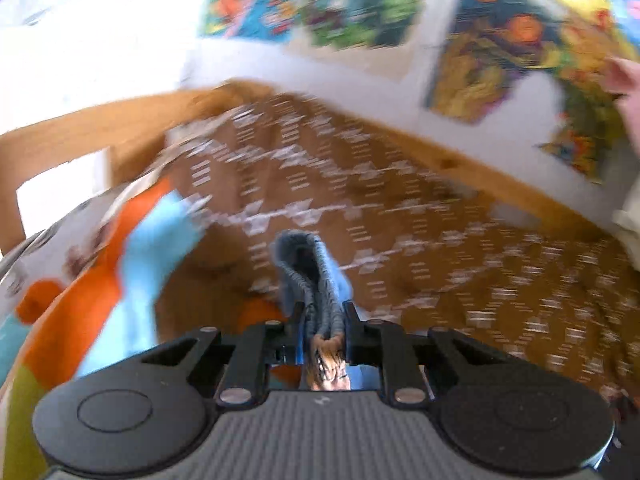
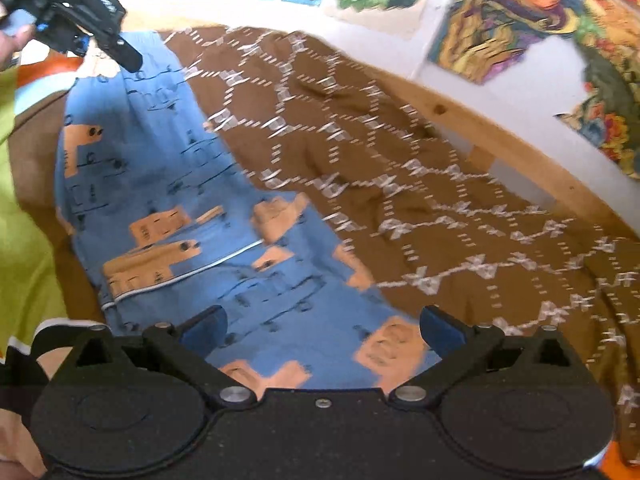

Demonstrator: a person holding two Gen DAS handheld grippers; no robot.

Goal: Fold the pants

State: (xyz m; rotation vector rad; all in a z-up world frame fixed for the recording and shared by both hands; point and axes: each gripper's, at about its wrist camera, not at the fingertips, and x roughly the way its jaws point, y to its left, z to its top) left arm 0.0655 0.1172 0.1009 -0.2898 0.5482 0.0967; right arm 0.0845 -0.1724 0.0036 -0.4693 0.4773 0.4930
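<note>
Left tool (image 1: 323, 326) nearest the lens, pads clamped on a bunched edge of the pants (image 1: 310, 276); ribbed grey-blue cloth stands up between the fingers. Right tool (image 2: 322, 326) spread wide, nothing between its pads, hovering over the pants (image 2: 192, 208), which lie stretched along a bed on a brown blanket (image 2: 400, 160). In the right view the left tool (image 2: 100, 32) shows at the pants' far end. Judged step: an early fold, one end gripped. Next move likely calls for the right tool to pinch the near end, then bring the ends together. Heavy blur in the left view; cannot tell waistband from hem. Near end of the pants hidden under the right tool's body.
</note>
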